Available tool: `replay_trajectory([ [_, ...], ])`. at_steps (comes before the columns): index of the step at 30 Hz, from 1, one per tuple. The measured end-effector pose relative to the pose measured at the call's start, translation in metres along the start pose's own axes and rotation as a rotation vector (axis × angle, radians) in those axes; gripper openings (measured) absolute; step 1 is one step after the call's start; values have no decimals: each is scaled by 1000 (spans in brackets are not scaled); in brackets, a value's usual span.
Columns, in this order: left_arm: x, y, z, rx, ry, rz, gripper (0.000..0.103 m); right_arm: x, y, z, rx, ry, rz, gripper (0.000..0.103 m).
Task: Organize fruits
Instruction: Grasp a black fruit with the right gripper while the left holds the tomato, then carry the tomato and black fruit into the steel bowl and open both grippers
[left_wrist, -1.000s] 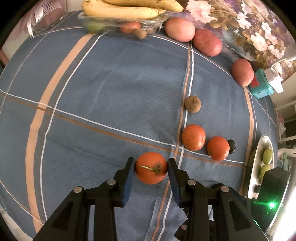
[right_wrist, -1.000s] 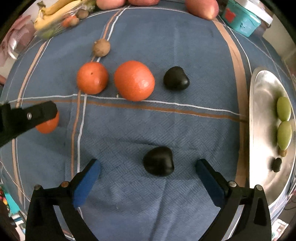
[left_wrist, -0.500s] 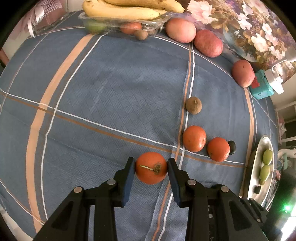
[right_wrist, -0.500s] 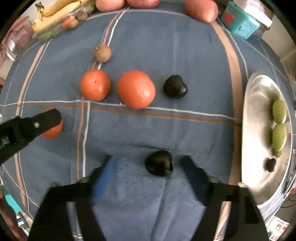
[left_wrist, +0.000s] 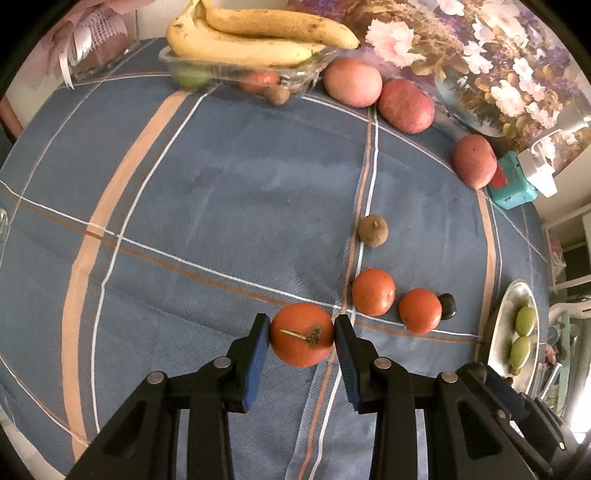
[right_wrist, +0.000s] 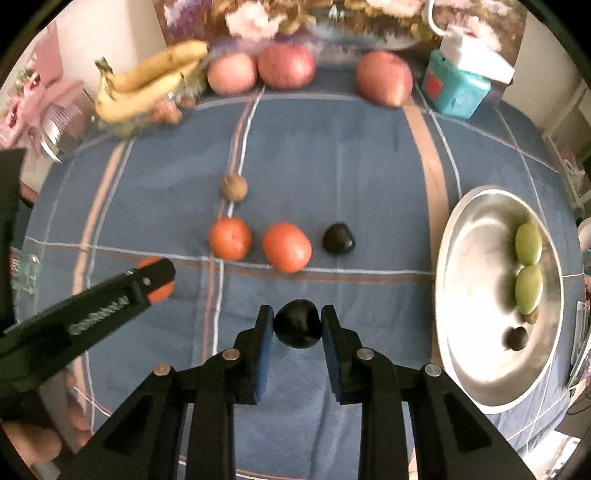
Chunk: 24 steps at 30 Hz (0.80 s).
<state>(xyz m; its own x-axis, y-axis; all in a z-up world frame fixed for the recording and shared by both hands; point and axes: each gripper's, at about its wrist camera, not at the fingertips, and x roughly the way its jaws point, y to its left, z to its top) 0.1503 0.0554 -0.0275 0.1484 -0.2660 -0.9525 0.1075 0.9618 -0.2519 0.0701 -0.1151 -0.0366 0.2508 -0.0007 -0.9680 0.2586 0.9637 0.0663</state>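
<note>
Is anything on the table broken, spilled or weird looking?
Nothing looks broken or spilled. The only slightly odd thing is a teal box with a red mark sitting at the far edge of the blue striped tablecloth beside the red apples, because it is not a fruit.

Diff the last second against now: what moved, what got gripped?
The right tongs went from wide open to shut on the dark fruit, and their view pulled back from the cloth. The left tongs kept their hold on the stemmed orange; the two loose oranges stayed put.
</note>
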Motion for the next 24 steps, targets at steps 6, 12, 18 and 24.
replay_trajectory([
  [6,-5,-15,-2,34,-21,-8,38,0,-9,-4,38,-26,-11,27],
  [12,-3,-42,-9,87,-23,-22,38,10,-37,-8,93,-17,-26,27],
  [18,3,-75,-17,144,-12,-38,38,13,-71,-9,156,-7,-50,27],
  [24,6,-112,-31,221,-7,-64,38,14,-111,-12,250,1,-59,28],
])
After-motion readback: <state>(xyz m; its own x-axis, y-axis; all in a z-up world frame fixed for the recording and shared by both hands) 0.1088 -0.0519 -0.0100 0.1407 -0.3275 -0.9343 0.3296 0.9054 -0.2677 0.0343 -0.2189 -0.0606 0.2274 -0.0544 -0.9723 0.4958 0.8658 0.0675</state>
